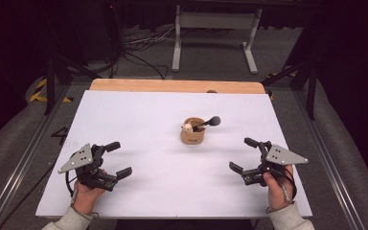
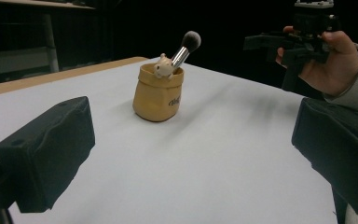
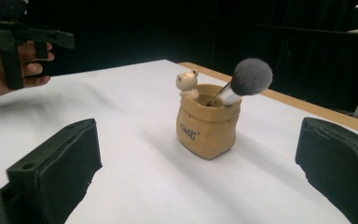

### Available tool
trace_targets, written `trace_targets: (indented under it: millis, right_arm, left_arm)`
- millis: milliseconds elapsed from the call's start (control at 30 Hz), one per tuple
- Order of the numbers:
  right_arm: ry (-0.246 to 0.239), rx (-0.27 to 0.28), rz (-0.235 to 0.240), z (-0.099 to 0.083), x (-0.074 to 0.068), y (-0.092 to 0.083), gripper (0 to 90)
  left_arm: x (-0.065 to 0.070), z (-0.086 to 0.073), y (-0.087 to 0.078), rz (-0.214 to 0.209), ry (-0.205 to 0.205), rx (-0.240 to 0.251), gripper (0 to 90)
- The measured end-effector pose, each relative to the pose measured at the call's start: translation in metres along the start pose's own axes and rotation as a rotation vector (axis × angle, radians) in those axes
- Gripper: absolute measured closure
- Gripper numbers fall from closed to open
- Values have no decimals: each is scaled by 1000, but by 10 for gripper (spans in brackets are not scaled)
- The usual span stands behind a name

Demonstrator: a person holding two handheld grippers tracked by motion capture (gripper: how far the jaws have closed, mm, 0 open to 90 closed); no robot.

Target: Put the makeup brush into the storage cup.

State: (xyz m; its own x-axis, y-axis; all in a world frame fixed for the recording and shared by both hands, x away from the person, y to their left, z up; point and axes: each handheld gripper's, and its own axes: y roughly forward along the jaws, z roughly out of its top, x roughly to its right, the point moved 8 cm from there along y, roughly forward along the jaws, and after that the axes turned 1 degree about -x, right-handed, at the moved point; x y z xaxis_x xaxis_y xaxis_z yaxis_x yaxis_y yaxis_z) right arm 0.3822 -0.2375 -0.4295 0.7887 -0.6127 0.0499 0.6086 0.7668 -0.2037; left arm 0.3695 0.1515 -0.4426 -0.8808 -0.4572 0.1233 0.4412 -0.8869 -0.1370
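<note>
A small tan sack-shaped pot (image 1: 192,134) (image 2: 158,95) (image 3: 208,126) stands near the middle of the white table (image 1: 163,158). A little bear figure (image 1: 187,127) (image 2: 163,64) (image 3: 186,82) sits on its rim. A makeup brush (image 1: 212,121) (image 2: 186,45) (image 3: 244,80) with a dark fluffy head leans out of the pot. My left gripper (image 1: 118,158) rests at the front left, open and empty. At the front right my right gripper (image 1: 243,154) is open and empty too. Both point toward the pot from a distance.
A wooden strip (image 1: 172,86) runs along the table's far edge. Behind it stand a white metal frame (image 1: 215,28) and cables (image 1: 139,48) on the floor. Metal rails (image 1: 24,163) flank the table.
</note>
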Motion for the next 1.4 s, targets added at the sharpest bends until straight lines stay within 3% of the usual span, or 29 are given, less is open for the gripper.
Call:
trace_targets:
  millis: [167, 367, 467, 733, 1400]
  right_arm:
    - [9, -19, -4, -10, 4, 1, 2]
    - [40, -19, -15, -21, 8, 2, 2]
    - [45, -19, -21, -26, 8, 2, 1]
    - [40, -33, -34, -35, 6, 7, 0]
    - [52, -31, -28, -37, 5, 8, 0]
  left_arm:
    - [4, -5, 1, -1, -19, 9, 0]
    - [3, -10, 2, 12, -7, 0, 0]
    - [0, -15, 4, 47, -8, -16, 5]
    - [-2, -18, 7, 44, 8, -13, 2]
    - [-5, -21, 8, 42, -3, -13, 0]
